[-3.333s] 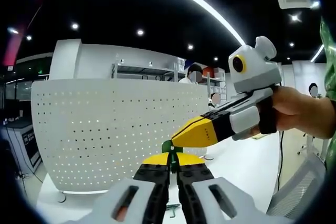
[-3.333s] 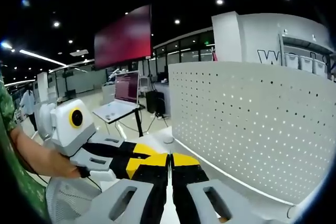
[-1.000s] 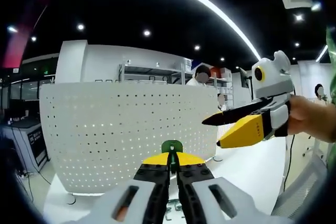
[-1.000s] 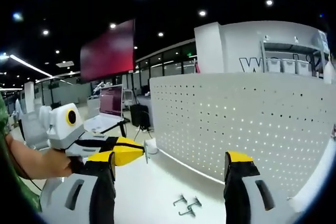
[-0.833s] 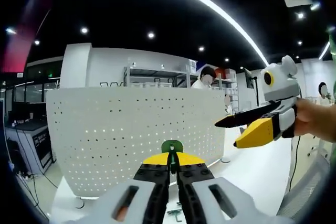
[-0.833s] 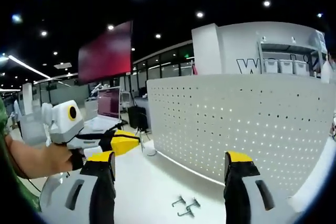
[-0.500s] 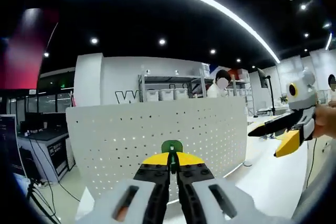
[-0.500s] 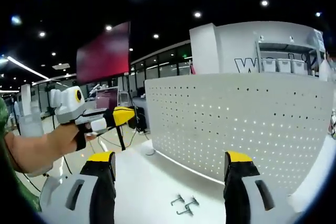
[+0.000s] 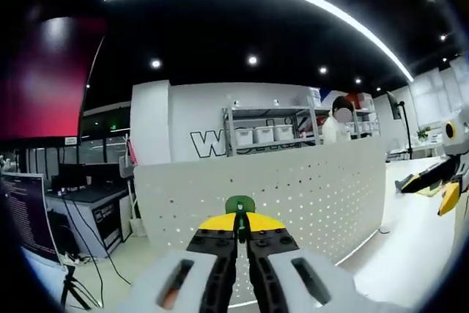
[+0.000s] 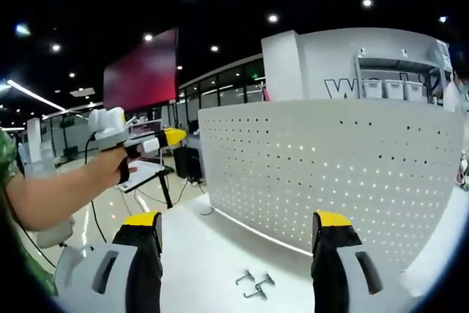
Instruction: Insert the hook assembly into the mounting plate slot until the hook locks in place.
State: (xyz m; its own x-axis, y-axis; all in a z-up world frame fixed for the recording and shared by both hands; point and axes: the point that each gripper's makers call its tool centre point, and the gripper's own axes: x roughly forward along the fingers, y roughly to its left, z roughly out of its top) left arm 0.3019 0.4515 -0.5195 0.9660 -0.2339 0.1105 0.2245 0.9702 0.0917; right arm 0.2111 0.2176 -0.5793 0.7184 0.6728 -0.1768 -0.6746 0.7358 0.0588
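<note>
My left gripper is shut on a small green hook piece that sticks up between its yellow-tipped jaws. Behind it stands the white perforated mounting panel. At the right edge of the left gripper view, my right gripper hangs with its jaws apart. In the right gripper view my right gripper is open wide with nothing between its jaws, facing the panel. A few loose metal hooks lie on the white table. A hand holds the left gripper up at the left.
A shelf with white bins and a person are behind the panel. A monitor and a desk stand at the left. A red screen hangs above. A small round object sits at the panel's foot.
The right gripper, shut beside the green hook earlier, has opened and drawn back. The left gripper has swung away to the left and higher, still shut on the hook.
</note>
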